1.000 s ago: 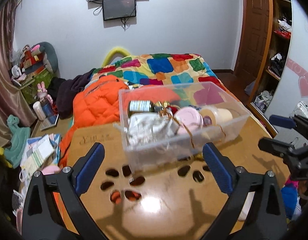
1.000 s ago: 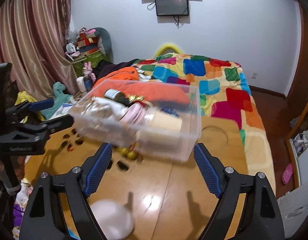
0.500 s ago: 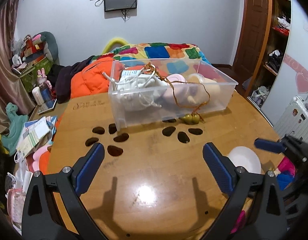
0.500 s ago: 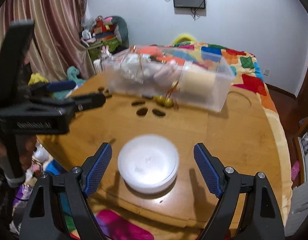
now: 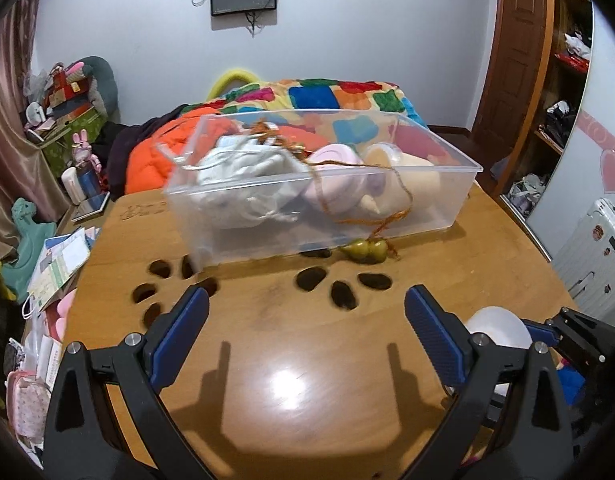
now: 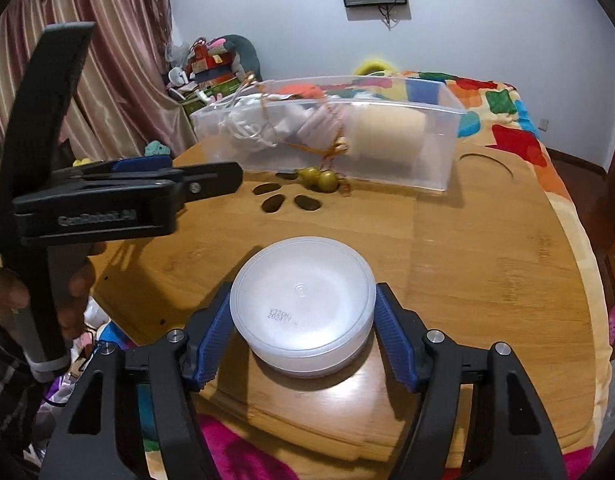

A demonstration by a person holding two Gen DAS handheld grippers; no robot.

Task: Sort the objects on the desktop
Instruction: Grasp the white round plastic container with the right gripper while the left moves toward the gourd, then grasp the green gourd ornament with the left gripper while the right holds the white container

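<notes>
A white round lidded container (image 6: pixel 303 304) stands on the wooden table (image 6: pixel 487 264) near its front edge. My right gripper (image 6: pixel 303 320) straddles it with its jaws closing, and both blue pads (image 6: pixel 217 332) lie against its sides. In the left wrist view the same container (image 5: pixel 495 326) shows at the right, behind the right gripper (image 5: pixel 547 328). My left gripper (image 5: pixel 307 320) hangs open over bare table, holding nothing. It also shows side-on as the left gripper (image 6: pixel 195 178), gripped by a hand. A clear plastic bin (image 5: pixel 439 200) holds white cloth, a pink item and a beige roll.
A green gourd charm (image 5: pixel 365 250) lies on the table against the clear bin (image 6: pixel 427 160), its orange cord running up into it. Paw-shaped cut-outs (image 5: pixel 339 292) pierce the tabletop. A bed with a patchwork quilt (image 5: pixel 327 96) lies beyond. Clutter fills the floor at the left.
Both grippers came down and back from the bin toward the table's near edge. The right gripper dropped around the white container and its jaws narrowed onto it.
</notes>
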